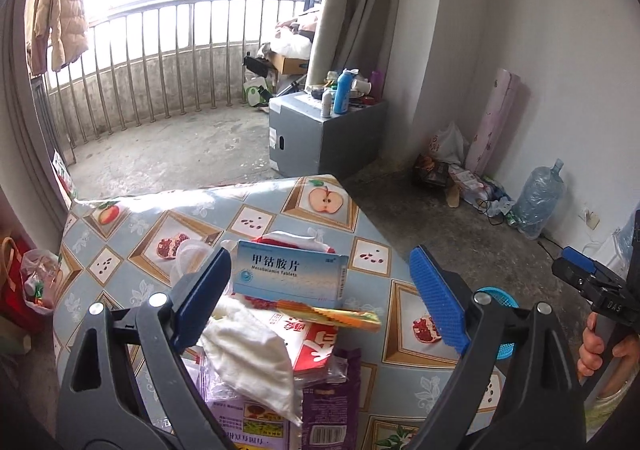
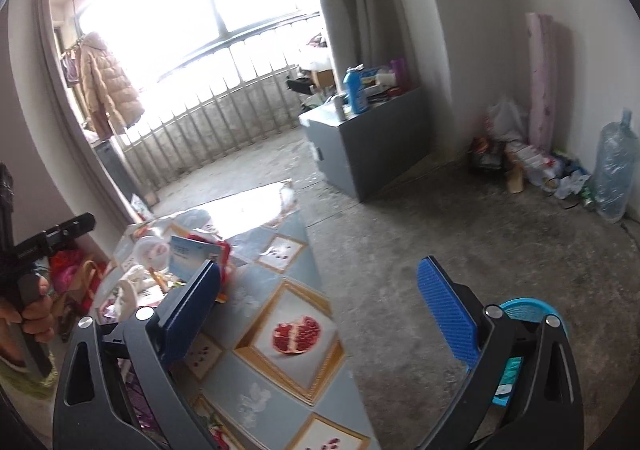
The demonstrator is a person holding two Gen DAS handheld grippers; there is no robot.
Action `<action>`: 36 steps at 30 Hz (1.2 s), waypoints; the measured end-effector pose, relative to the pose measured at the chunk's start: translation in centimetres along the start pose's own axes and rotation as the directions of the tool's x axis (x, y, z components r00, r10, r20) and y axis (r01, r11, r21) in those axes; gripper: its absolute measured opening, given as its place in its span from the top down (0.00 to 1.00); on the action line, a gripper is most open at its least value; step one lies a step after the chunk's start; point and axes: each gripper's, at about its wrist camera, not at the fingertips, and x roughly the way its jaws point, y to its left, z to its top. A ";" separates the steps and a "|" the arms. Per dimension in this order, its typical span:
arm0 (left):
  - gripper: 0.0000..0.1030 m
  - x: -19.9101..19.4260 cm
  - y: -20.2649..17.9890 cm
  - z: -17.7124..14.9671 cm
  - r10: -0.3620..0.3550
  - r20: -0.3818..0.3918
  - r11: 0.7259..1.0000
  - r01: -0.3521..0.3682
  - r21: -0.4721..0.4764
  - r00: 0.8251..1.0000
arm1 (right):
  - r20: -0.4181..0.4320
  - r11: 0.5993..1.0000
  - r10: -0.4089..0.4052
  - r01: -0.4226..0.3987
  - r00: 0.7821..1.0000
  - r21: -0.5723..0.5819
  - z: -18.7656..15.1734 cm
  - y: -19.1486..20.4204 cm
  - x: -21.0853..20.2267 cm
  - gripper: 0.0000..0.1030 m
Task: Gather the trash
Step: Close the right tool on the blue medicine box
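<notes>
A heap of trash lies on the table with the fruit-print cloth (image 1: 256, 217). It holds a blue medicine box (image 1: 290, 274), a gold snack wrapper (image 1: 336, 316), a crumpled white tissue (image 1: 248, 354), a red-and-white packet (image 1: 314, 344) and a purple wrapper (image 1: 330, 402). My left gripper (image 1: 320, 298) hangs open over the heap, with the box and wrapper between its fingers and nothing gripped. In the right wrist view, my right gripper (image 2: 320, 314) is open and empty above the table's right edge. A blue basket (image 2: 524, 310) stands on the floor behind its right finger.
A grey box (image 1: 328, 133) loaded with bottles stands beyond the table. Bags and a big water jug (image 1: 538, 197) line the right wall. A red bag (image 1: 16, 290) sits on the floor to the left. Bare concrete floor (image 2: 400, 217) lies right of the table.
</notes>
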 end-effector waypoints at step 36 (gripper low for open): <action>0.77 6.0 5.7 -0.8 -0.116 -0.158 0.992 0.106 -0.070 0.981 | -0.200 0.894 0.385 -0.418 0.901 -0.164 -1.7 9.6 7.8 0.44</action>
